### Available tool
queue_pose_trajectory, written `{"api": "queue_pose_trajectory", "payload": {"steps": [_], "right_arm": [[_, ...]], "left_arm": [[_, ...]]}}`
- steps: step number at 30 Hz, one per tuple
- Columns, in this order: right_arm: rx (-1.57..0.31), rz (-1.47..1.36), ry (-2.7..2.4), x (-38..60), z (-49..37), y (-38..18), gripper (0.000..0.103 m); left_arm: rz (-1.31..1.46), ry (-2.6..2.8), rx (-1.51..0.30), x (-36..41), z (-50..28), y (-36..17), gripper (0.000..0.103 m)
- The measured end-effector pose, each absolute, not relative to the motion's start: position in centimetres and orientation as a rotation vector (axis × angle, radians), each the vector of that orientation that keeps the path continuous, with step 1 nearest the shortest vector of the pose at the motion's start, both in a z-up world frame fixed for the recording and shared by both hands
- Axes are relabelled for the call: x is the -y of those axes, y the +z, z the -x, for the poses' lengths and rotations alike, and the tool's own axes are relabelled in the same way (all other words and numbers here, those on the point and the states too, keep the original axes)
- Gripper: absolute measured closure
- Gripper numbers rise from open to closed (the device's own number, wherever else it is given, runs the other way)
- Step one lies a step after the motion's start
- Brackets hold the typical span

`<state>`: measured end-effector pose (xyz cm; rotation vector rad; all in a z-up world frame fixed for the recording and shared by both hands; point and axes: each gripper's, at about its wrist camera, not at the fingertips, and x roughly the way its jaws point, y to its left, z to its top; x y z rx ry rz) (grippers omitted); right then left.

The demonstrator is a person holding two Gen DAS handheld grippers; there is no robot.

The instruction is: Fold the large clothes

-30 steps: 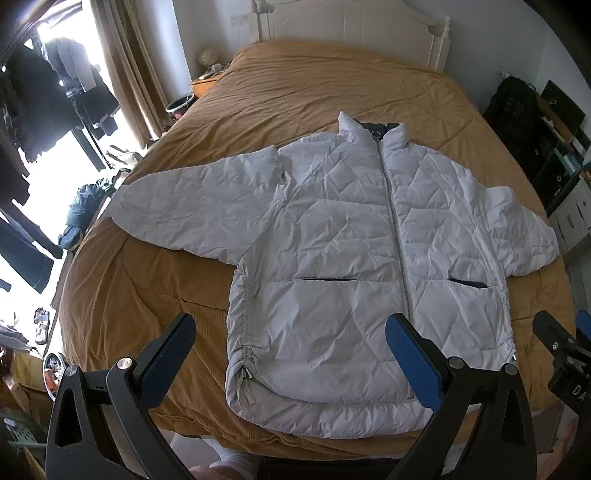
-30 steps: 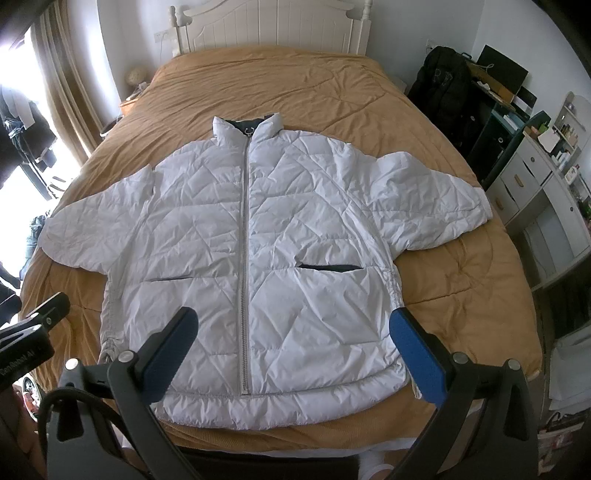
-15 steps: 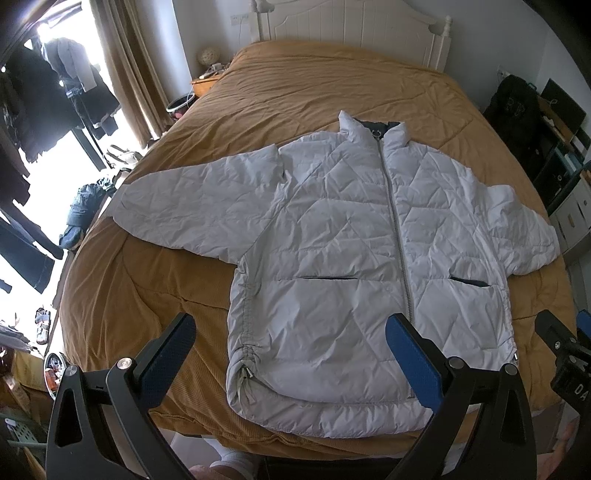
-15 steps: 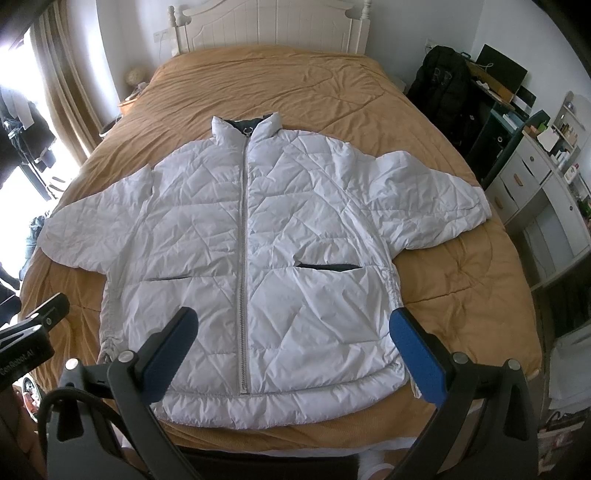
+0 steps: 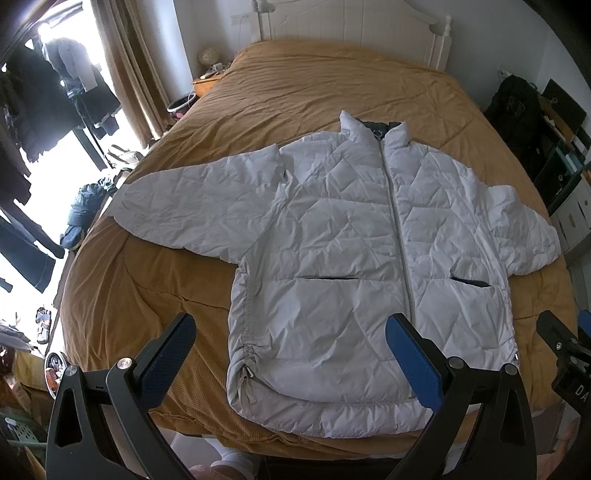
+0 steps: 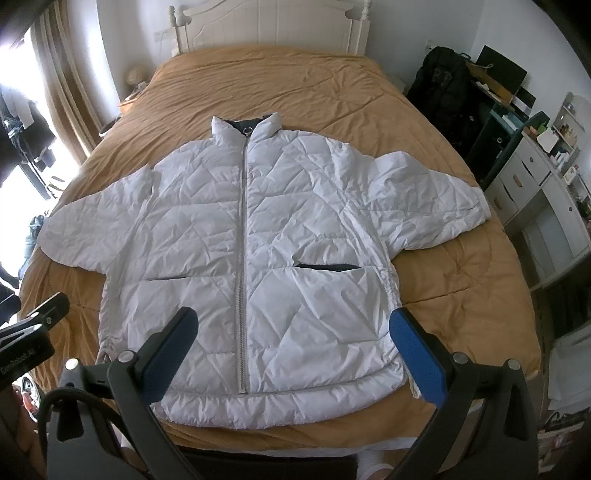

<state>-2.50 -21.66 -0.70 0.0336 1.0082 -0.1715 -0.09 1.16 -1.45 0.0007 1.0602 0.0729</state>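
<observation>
A white quilted puffer jacket (image 5: pixel 351 236) lies flat, front up and zipped, on the bed with both sleeves spread out; it also shows in the right wrist view (image 6: pixel 258 243). Its hem is at the near edge of the bed. My left gripper (image 5: pixel 291 347) is open and empty, held above the jacket's lower left part. My right gripper (image 6: pixel 293 343) is open and empty, held above the jacket's lower right part. Neither touches the jacket.
The bed has a tan cover (image 5: pixel 332 85) and a white headboard (image 6: pixel 269 26). Clothes hang by the window at the left (image 5: pixel 55 96). A black bag (image 6: pixel 443 85) and white drawers (image 6: pixel 535 192) stand at the right. A nightstand (image 5: pixel 207 79) is at the far left.
Both views have shifted only slightly; the jacket lies as before and both grippers stay open.
</observation>
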Motion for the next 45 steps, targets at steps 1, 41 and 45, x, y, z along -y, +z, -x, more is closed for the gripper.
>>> {"api": "queue_pose_trajectory", "payload": {"steps": [1,41,45], "right_arm": [[-1.008,-0.035,-0.173,21.7,3.0,-1.2,0.0],[-1.234,0.016,-0.198,19.1,-8.0,-8.3,0.0],[-1.248,0.091,-0.098,18.5,-10.1,-7.8,0.0]], "left_arm": [[0.002,0.073,-1.06,-1.3,0.2,-1.6,0.001],[0.57,0.435,-1.095,-44.4,-25.9,-23.9,0.086],[0.619,0.402,-0.998,-45.2,-24.7,-20.0,0.094]]}}
